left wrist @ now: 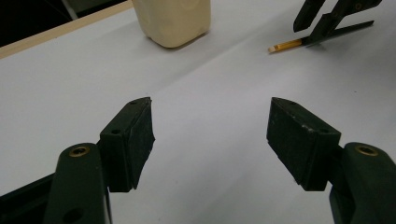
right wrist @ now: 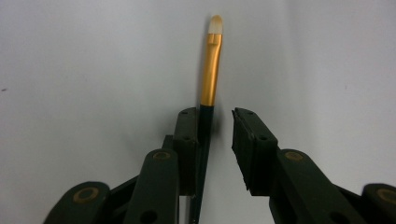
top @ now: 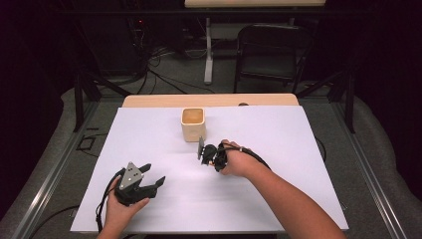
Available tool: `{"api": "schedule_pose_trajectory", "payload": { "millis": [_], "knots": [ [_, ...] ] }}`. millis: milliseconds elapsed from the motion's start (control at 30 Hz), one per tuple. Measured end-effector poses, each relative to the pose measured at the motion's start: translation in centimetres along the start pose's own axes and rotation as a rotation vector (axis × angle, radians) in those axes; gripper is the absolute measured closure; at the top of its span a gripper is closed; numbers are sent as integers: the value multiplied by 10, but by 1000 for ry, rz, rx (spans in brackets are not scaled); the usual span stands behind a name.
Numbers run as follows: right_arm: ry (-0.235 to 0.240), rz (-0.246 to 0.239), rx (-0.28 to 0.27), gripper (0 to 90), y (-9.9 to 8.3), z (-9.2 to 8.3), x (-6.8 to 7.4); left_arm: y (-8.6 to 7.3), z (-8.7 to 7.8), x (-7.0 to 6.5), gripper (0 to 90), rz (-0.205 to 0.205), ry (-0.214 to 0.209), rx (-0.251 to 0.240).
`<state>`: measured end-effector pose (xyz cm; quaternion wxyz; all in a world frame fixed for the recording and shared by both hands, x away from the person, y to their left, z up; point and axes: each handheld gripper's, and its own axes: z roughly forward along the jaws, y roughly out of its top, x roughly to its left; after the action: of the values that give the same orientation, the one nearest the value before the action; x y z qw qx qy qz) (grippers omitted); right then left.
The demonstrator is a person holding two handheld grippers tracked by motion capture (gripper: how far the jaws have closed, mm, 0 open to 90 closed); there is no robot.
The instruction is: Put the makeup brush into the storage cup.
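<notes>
1. On the white surface (top: 278, 149) we count one paintbrush (right wrist: 211, 70), lying flat in front of the cup and well right of the left hand-held gripper.
2. We see the brush as a slim rod in three parts: a dark handle, a shiny gold metal ferrule, and a short pale tip, rounded at the end.
3. Our right hand-held gripper (right wrist: 217, 135) has the handle between its two black jaws; the handle lies against the left pad, while a gap remains on the right side, so the brush is not yet clamped.
4. Those jaws are matte black, blocky at the pads, with small brass-coloured rivets on the arms.
5. Our left hand-held gripper (left wrist: 210, 135) stands released, its two pads wide apart over bare surface with nothing between them; one pad edge looks chipped and rough.
6. We count one cup (top: 193, 124), cream-coloured, squarish with rounded corners and smooth walls, standing upright near the far middle of the surface.
7. We count two hands, one on each hand-held gripper, with a black cable trailing from each.
8. A light wooden edge shows along the far side of the surface.
</notes>
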<state>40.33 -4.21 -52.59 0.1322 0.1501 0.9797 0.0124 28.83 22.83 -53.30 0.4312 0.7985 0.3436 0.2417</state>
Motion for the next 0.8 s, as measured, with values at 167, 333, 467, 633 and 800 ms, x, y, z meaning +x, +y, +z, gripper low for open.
{"api": "schedule_pose_trajectory", "payload": {
  "millis": [167,333,467,633,800],
  "knots": [
    [8,4,8,726,-1,1,0,0,0,0,318,-1,0,1],
    [18,7,15,737,0,1,0,0,0,0,319,-1,0,0],
    [27,3,18,765,0,2,0,0,0,0,320,-1,1,1],
    [39,5,33,789,0,3,2,0,0,0,320,-3,2,0],
    [50,7,44,810,1,2,1,0,0,0,323,0,3,1]
  ]
}}
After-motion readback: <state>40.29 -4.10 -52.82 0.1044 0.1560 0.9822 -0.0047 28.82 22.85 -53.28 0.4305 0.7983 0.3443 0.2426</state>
